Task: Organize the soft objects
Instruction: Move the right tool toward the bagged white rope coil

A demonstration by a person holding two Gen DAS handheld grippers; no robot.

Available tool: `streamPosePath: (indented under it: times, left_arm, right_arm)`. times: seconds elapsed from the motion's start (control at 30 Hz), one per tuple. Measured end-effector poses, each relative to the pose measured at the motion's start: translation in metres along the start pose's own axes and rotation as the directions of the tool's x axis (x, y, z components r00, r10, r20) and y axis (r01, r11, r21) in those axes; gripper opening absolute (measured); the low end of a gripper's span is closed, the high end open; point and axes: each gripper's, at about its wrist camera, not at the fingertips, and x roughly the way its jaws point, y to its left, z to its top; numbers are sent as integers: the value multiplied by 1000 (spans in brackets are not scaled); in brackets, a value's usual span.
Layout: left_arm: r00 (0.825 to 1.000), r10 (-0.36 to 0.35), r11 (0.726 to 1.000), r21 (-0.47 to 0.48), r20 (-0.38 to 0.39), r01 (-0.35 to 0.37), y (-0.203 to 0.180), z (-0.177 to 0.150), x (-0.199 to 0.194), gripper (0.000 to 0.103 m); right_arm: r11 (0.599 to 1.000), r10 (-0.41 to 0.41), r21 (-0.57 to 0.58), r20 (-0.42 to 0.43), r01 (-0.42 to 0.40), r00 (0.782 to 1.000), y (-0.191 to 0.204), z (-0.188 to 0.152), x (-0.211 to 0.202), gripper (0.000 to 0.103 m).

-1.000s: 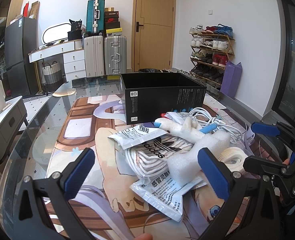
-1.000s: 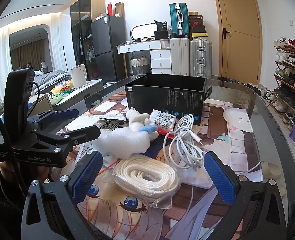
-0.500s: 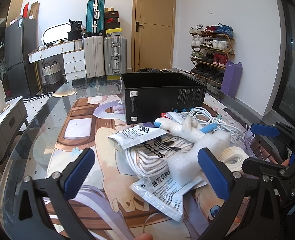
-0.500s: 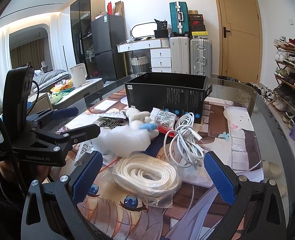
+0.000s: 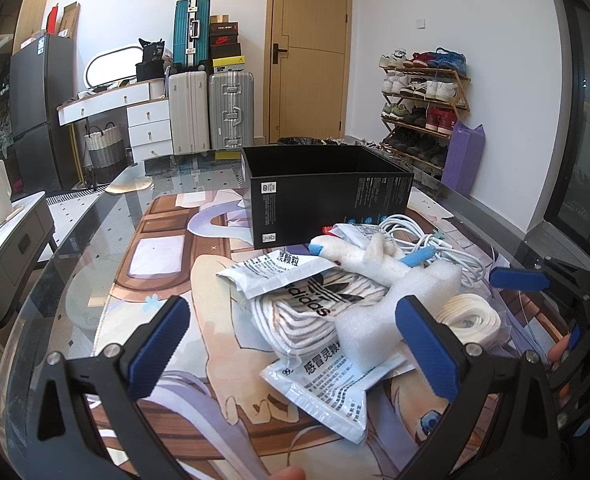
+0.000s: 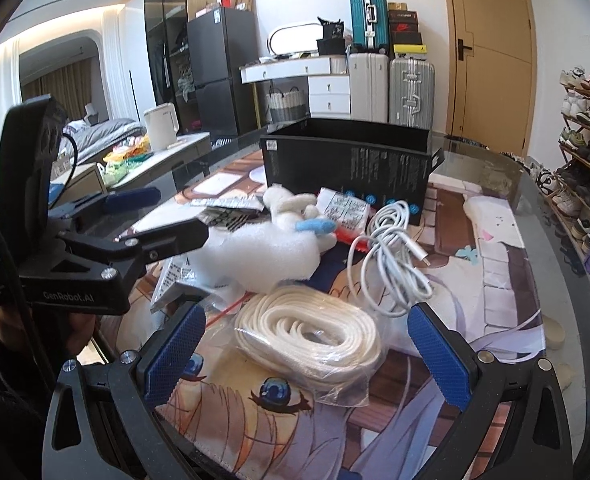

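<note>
Almost nothing has moved since the earlier frames: your right gripper has crept a touch closer to the bagged white rope, and your left gripper hangs where it was, both with fingers wide apart and holding nothing. That rope lies on the printed mat just ahead of your right fingers, with the white cable touching its far edge and the foam piece beside it. The black box stands open behind the pile. To take the rope cleanly, I would come down across the middle of the coil and close on rope rather than loose plastic, keeping clear of the cable. You cannot see into the box from either camera, and the plush toy hides part of the packets under it
</note>
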Motion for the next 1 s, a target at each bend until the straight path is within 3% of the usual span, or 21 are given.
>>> streamPosePath:
  times: [0.2, 0.87, 1.0]
  left_arm:
    - [1000, 0, 1000, 0, 0, 0, 0, 0, 0, 103]
    - [1000, 1, 1000, 1, 0, -1, 0, 0, 0, 103]
    - [1000, 1, 1000, 1, 0, -1, 0, 0, 0, 103]
  right_arm:
    - [1000, 4, -9, -52, -4, 999, 9, 3, 11, 103]
    - [998, -24, -66, -88, 18, 996, 21, 4, 30, 102]
    - [998, -14, -63, -88, 8, 996, 19, 3, 30, 95]
